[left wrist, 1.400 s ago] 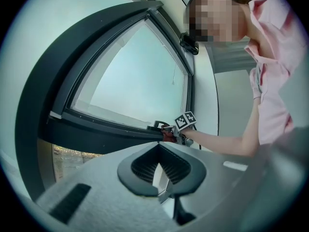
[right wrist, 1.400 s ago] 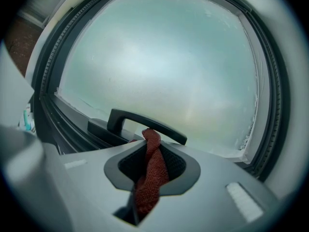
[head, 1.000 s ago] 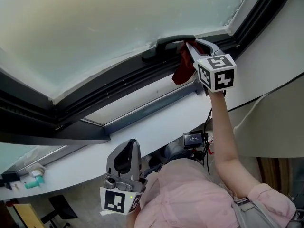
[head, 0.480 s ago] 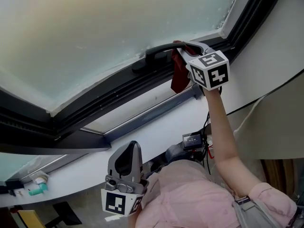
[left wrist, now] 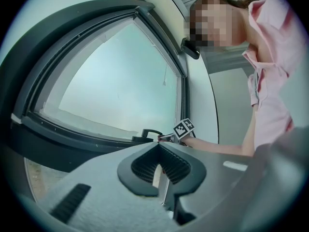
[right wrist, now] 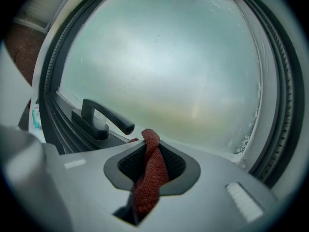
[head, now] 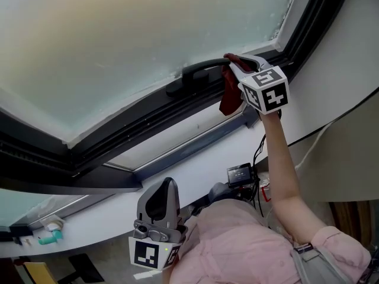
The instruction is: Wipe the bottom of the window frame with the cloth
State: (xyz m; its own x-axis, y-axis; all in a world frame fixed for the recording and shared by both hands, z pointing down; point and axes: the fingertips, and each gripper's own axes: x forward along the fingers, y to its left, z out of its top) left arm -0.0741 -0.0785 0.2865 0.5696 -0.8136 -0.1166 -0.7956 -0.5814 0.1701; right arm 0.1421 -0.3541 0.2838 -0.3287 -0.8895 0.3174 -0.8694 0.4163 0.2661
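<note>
A dark red cloth hangs from my right gripper, which is shut on it and raised to the bottom of the dark window frame. The fingertips sit beside the right end of the black window handle. In the right gripper view the cloth is bunched between the jaws, with the handle just left and the frosted pane beyond. My left gripper is low by the person's body, shut and holding nothing. The left gripper faces the window from afar.
A white sill runs below the frame. On its far left lies a small teal item. A small device with a screen and cables hang under the sill near the person's arm. The frame's right upright rises just beyond the right gripper.
The right gripper and cloth stay pressed at the handle's right end, shifting only slightly along the frame. The head view has drifted a little. The left gripper has barely moved.
</note>
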